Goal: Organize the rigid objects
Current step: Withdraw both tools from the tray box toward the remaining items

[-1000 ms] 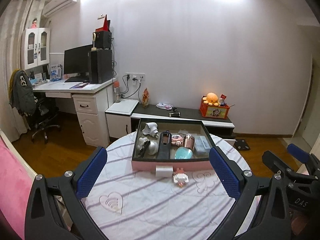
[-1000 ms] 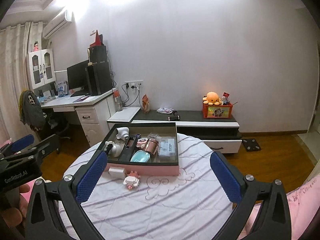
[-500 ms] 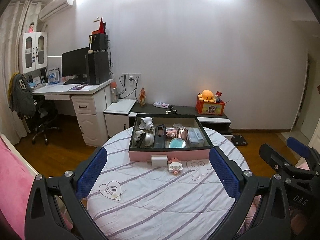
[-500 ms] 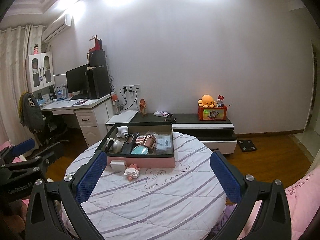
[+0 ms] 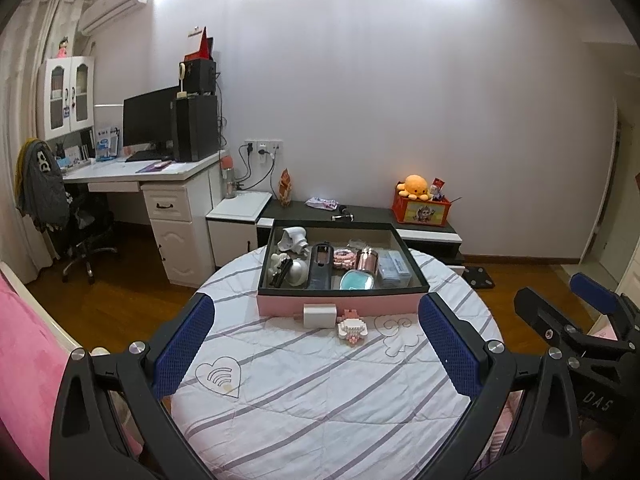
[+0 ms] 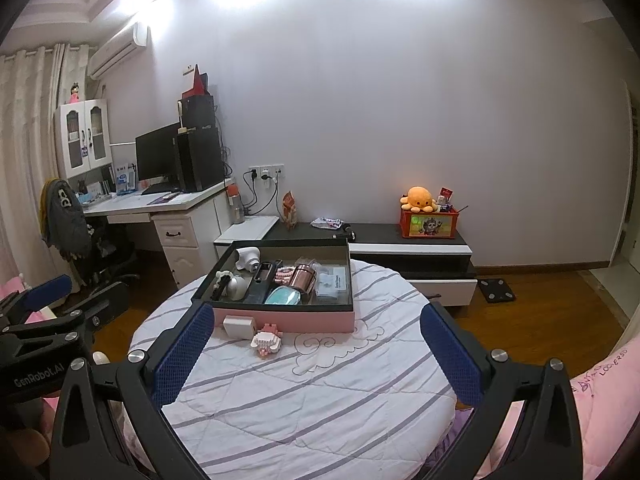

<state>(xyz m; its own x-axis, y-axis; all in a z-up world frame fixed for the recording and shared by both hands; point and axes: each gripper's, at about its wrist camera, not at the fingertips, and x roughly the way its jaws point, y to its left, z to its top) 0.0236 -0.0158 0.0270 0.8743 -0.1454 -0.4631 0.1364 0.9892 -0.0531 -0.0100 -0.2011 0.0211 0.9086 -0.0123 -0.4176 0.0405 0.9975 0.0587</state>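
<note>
A round table draped in a white quilted cloth with grey stripes (image 5: 320,400) stands in the middle of the room, and both claws hover above its near edge, empty. The left gripper (image 5: 320,344) holds its blue-padded fingers (image 5: 182,344) spread wide; the right gripper (image 6: 316,352) is just as wide, with nothing between its pads (image 6: 450,354). At twelve o'clock on the cloth sits a shallow pink box with a black rim (image 5: 340,304), crowded with small things: a white hairdryer-like gadget (image 5: 294,239), a black oblong device (image 5: 321,266), a rose-gold metal cylinder (image 5: 367,259), a teal oval case (image 5: 357,280) and a clear plastic packet (image 5: 394,269). Just in front of the box's near wall, touching or nearly touching it, rests a small white cube-shaped charger (image 5: 319,315), and at its four o'clock side stands a little pink and white brick-built figure (image 5: 352,327), close beside it on the bare cloth.
</note>
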